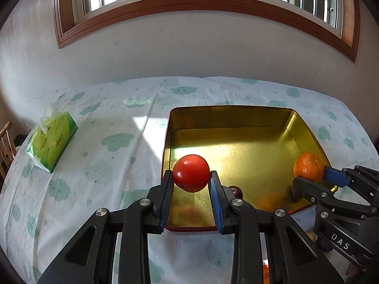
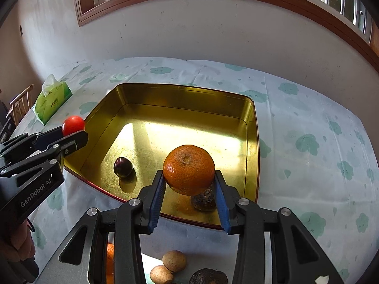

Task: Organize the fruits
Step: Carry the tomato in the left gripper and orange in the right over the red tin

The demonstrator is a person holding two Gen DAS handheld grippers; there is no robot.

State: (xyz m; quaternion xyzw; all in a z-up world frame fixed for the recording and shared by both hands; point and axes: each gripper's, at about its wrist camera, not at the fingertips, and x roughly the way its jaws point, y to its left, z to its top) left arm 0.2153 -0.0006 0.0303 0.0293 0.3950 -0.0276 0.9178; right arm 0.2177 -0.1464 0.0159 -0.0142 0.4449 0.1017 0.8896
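Observation:
My left gripper [image 1: 191, 177] is shut on a red tomato [image 1: 191, 172], held over the near left part of a gold square tin [image 1: 236, 116]. In the right wrist view this gripper [image 2: 73, 130] and the tomato [image 2: 73, 122] hang over the left rim of the tin [image 2: 180, 94]. My right gripper [image 2: 189, 177] is shut on an orange mandarin [image 2: 188, 169] above the tin's near edge; in the left wrist view that mandarin [image 1: 308, 167] and gripper [image 1: 310, 177] sit at the right. A dark plum [image 2: 123, 167] and a wrinkled dark fruit [image 2: 203, 198] lie inside the tin.
A green tissue pack [image 1: 52, 139] lies at the left on the cloud-patterned tablecloth [image 2: 308, 123]. Two brown round fruits [image 2: 174, 260], another dark wrinkled one [image 2: 208, 277] and an orange one [image 2: 110, 260] sit on the cloth near me. A wooden chair [image 2: 20, 104] stands at far left.

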